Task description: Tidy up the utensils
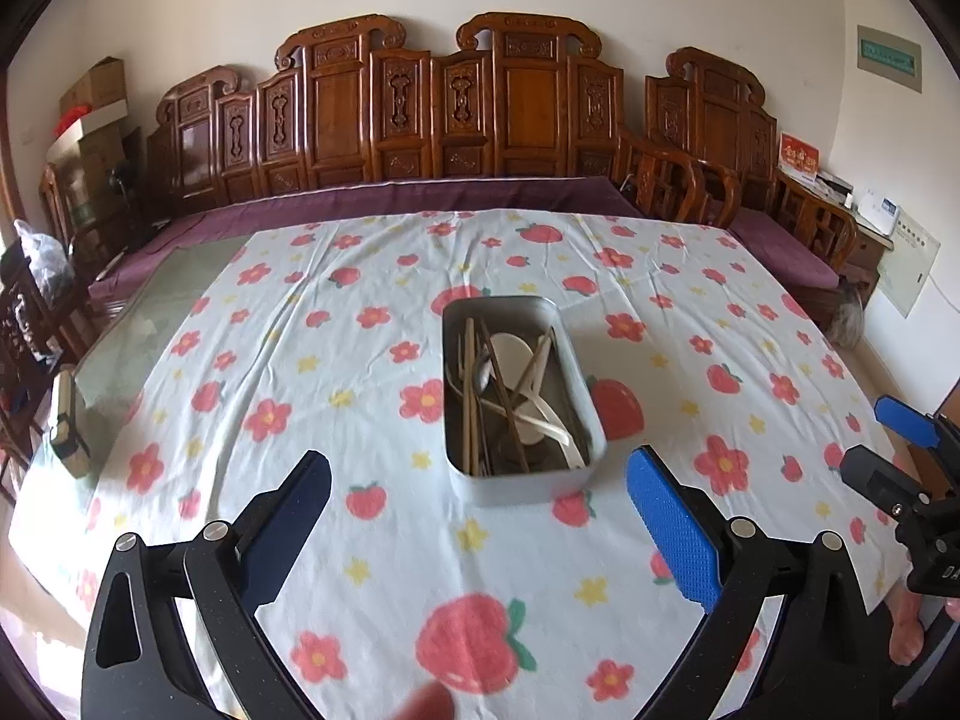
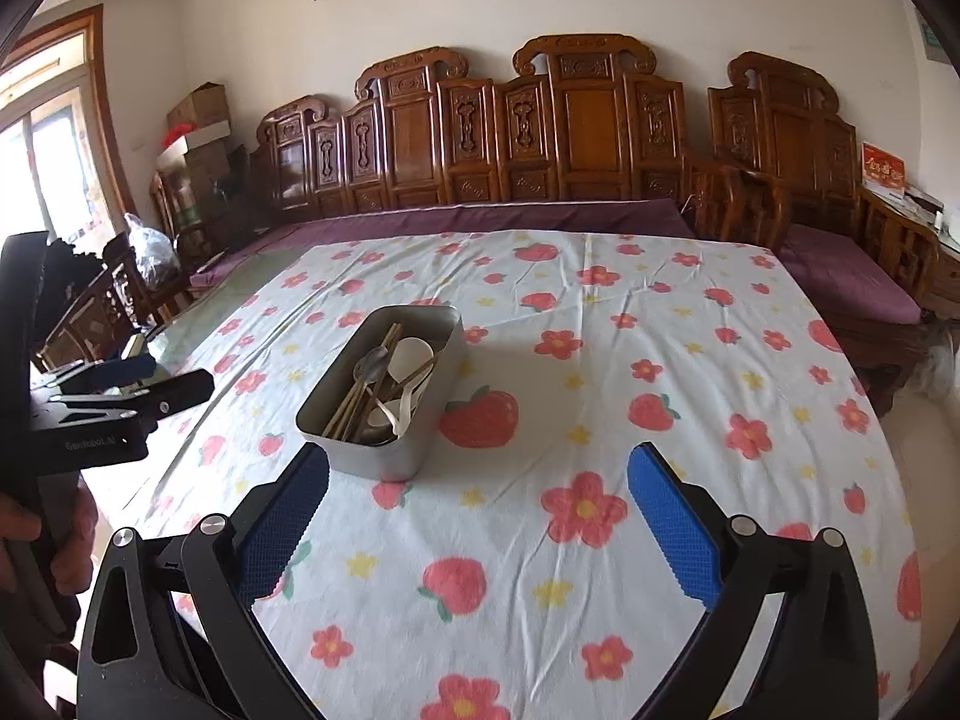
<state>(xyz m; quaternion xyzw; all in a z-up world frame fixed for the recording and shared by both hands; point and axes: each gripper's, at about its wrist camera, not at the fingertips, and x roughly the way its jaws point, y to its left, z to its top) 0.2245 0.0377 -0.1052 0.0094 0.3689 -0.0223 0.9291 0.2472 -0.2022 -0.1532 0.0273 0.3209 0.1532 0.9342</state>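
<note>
Both claws, left claw [image 1: 480,516] and right claw [image 2: 480,510], gape wide and empty. The grey rectangular metal tin [image 1: 522,480], filled with chopsticks and pale spoons [image 1: 516,384], sits mid-frame on the flowery-clothed table [image 1: 360,570].

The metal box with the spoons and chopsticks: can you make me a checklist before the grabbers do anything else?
1. Metal box flat on the tablecloth: ok.
2. Chopsticks and spoons inside the box: ok.
3. Left gripper open and empty: ok.
4. Right gripper open and empty: ok.
5. No utensils left on the cloth: ok in both views.
6. Utensils sorted neatly: not ok, jumbled.
</note>
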